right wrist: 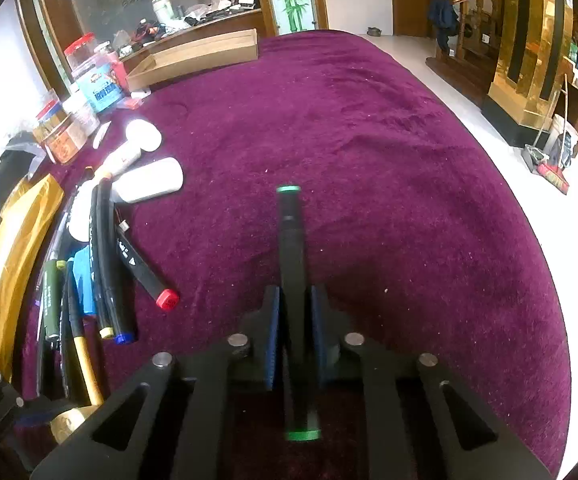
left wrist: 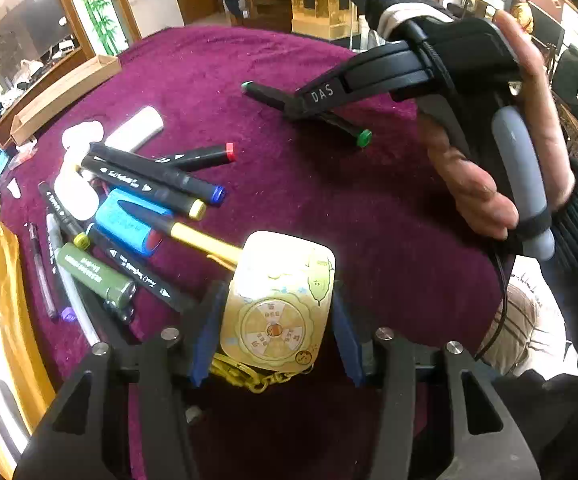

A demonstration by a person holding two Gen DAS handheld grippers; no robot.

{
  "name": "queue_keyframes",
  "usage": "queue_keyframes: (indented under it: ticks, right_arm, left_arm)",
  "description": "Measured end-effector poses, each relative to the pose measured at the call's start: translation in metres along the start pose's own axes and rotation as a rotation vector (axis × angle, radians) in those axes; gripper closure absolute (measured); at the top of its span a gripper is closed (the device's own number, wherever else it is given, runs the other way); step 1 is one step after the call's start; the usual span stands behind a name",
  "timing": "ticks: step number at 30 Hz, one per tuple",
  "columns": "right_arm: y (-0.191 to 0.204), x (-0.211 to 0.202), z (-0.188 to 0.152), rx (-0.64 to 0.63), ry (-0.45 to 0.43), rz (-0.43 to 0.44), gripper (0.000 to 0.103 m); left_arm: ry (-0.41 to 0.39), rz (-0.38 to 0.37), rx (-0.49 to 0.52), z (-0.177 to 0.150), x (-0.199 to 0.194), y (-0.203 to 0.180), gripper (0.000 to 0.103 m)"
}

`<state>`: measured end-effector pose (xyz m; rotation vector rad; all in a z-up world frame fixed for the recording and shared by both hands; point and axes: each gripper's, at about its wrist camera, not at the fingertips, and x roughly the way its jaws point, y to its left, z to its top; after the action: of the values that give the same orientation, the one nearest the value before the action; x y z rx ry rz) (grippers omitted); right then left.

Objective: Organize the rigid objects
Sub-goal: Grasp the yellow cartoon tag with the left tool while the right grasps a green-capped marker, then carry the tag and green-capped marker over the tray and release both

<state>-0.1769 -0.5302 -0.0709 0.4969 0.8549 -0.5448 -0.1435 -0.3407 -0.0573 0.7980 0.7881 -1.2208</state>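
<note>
Two items held at once: green-capped marker (right wrist: 292, 280) pinched lengthwise between the closed fingers of the right gripper (right wrist: 294, 320), low over the purple cloth (right wrist: 369, 160), well apart from the marker pile (left wrist: 149, 184). Yellow keychain card (left wrist: 279, 300) clamped flat in the left gripper (left wrist: 277, 320), just beside that pile. Probably both bound for the pile, to group like with like.

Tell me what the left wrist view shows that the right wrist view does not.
Only the left wrist view shows the yellow cartoon-printed card clamped in the left tongs, and the right tongs from outside. Only the right wrist view shows the red-lidded plastic jars. Both show the black marker with green caps gripped by the right tongs, on the purple velvet tablecloth.
</note>
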Motion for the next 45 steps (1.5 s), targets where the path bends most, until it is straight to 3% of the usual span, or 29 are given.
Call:
queue_keyframes:
  ticks: [5, 8, 11, 17, 19, 22, 26, 28, 33, 38, 45]
  right_arm:
    - [-0.002, -0.001, 0.000, 0.006, 0.003, 0.034, 0.090]
    - [-0.005, -0.003, -0.002, 0.015, 0.006, 0.114, 0.090]
    - [-0.006, -0.006, -0.003, 0.019, -0.001, 0.150, 0.090]
    - [-0.001, -0.023, -0.008, 0.013, -0.071, 0.198, 0.090]
    - [0.006, -0.031, -0.012, 0.035, -0.058, 0.257, 0.090]
    - [0.045, -0.056, -0.018, -0.032, -0.083, 0.346, 0.090]
    - [0.113, -0.082, -0.020, -0.117, -0.089, 0.519, 0.090]
    - [0.147, -0.082, -0.019, -0.147, -0.061, 0.590, 0.090]
    - [0.228, -0.056, -0.022, -0.235, 0.059, 0.672, 0.090]
    - [0.285, -0.024, -0.026, -0.310, 0.138, 0.608, 0.090]
    - [0.324, 0.012, -0.025, -0.427, 0.139, 0.444, 0.090]
  left_arm:
    - [-0.030, 0.005, -0.089, -0.004, 0.004, 0.017, 0.054]
    - [-0.045, -0.024, -0.185, -0.007, 0.003, 0.025, 0.057]
    - [-0.108, -0.043, -0.249, -0.013, -0.016, 0.028, 0.057]
    - [-0.195, -0.112, -0.492, -0.032, -0.064, 0.067, 0.057]
    - [-0.236, -0.103, -0.567, -0.042, -0.089, 0.082, 0.057]
    - [-0.285, -0.081, -0.656, -0.054, -0.119, 0.107, 0.057]
    - [-0.335, 0.017, -0.820, -0.084, -0.153, 0.151, 0.056]
    - [-0.325, 0.113, -0.896, -0.101, -0.158, 0.175, 0.056]
    - [-0.226, 0.192, -1.047, -0.143, -0.142, 0.221, 0.056]
    - [-0.122, 0.182, -1.135, -0.170, -0.109, 0.244, 0.056]
    - [-0.003, 0.226, -1.130, -0.178, -0.080, 0.247, 0.056]
